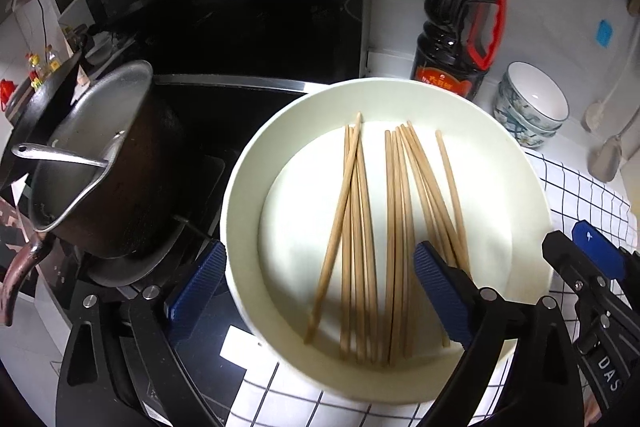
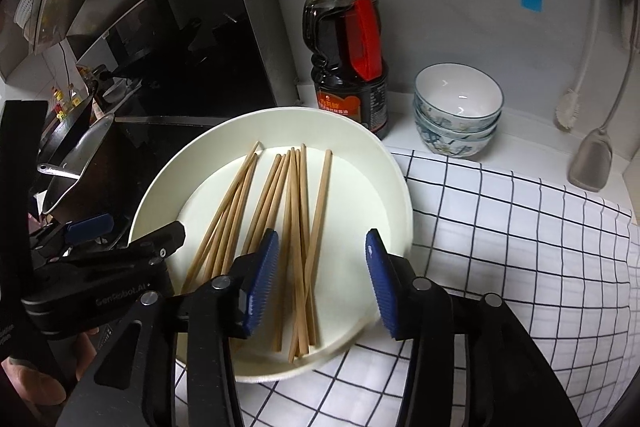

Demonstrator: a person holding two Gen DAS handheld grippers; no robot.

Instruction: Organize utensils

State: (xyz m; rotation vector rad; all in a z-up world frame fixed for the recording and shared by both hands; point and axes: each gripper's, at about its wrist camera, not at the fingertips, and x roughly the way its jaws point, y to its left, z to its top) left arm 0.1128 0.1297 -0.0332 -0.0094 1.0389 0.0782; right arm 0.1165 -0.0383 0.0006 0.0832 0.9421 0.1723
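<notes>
Chopsticks (image 1: 372,235) are seen lying loose in a cream plate (image 1: 248,187), fanned out side by side with some crossing one another. The plate is set partly on a white checked cloth (image 1: 580,195) and partly over the edge of a black stove (image 1: 208,131). In the right wrist view the same chopsticks (image 2: 280,219) are spread across the plate (image 2: 392,195), with the cloth (image 2: 520,227) stretching off to the right.

The left gripper (image 1: 316,291) is held low at the near rim of the plate, its blue fingers (image 1: 440,295) spread wide; one finger sits outside the plate's left rim and the other is over the chopsticks' near ends. Nothing is gripped between them. The right gripper (image 2: 320,283) is held above the near part of the plate, its fingers (image 2: 260,283) also wide apart and empty, one above the chopsticks and the other near the plate's right rim. It (image 1: 592,267) is seen at the right edge of the left wrist view, and the left gripper (image 2: 120,247) appears at the left of the right wrist view.

A dark pot (image 1: 100,163) with a ladle (image 1: 60,155) inside is placed on the stove, just left of the plate. Behind the plate a soy sauce bottle (image 2: 348,59) is stood against the wall, and stacked bowls (image 2: 456,107) are set beside it on the surface.
</notes>
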